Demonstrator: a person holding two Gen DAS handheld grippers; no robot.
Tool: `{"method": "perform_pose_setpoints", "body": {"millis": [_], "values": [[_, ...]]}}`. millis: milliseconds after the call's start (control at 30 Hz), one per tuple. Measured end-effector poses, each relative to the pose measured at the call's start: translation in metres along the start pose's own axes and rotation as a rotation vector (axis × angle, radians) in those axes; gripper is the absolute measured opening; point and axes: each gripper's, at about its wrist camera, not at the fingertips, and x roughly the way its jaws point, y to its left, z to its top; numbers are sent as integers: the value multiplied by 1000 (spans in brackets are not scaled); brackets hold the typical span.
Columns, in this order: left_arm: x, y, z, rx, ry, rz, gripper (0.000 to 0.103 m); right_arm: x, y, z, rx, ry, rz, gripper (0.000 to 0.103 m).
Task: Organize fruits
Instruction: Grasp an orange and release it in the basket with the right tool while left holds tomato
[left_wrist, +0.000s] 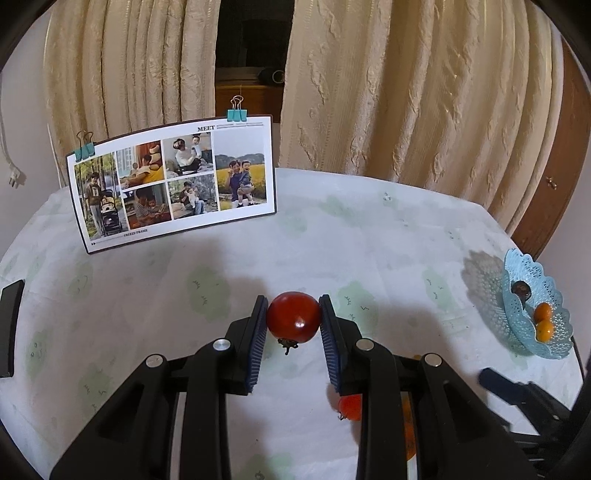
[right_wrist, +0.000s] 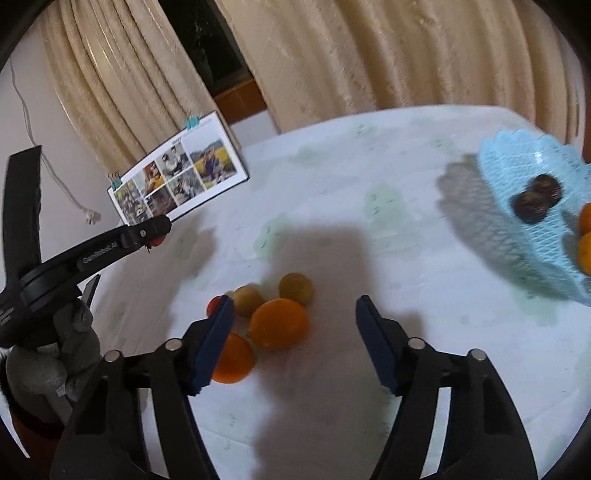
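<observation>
The left gripper (left_wrist: 293, 319) is clamping a red tomato (left_wrist: 293, 316) (stem hanging down) above the tablecloth (left_wrist: 332, 236), well left of the blue basket (left_wrist: 517, 317). The right gripper (right_wrist: 294, 317) is hovering with fingers spread over loose oranges (right_wrist: 277, 324), also left of the basket.

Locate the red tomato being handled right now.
In the left wrist view the red tomato sits clamped between the left gripper fingers, above the tablecloth, with the blue basket off to its right.
</observation>
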Motion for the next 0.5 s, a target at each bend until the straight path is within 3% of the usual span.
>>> {"method": "perform_pose_setpoints", "body": {"millis": [367,500], "values": [[1,3,-2,-11,12,-2,28,33,-1,-3,18,116,33,46],[3,2,-3,-10,17,-2,28,31,0,-3,13,114,40,42]]}}
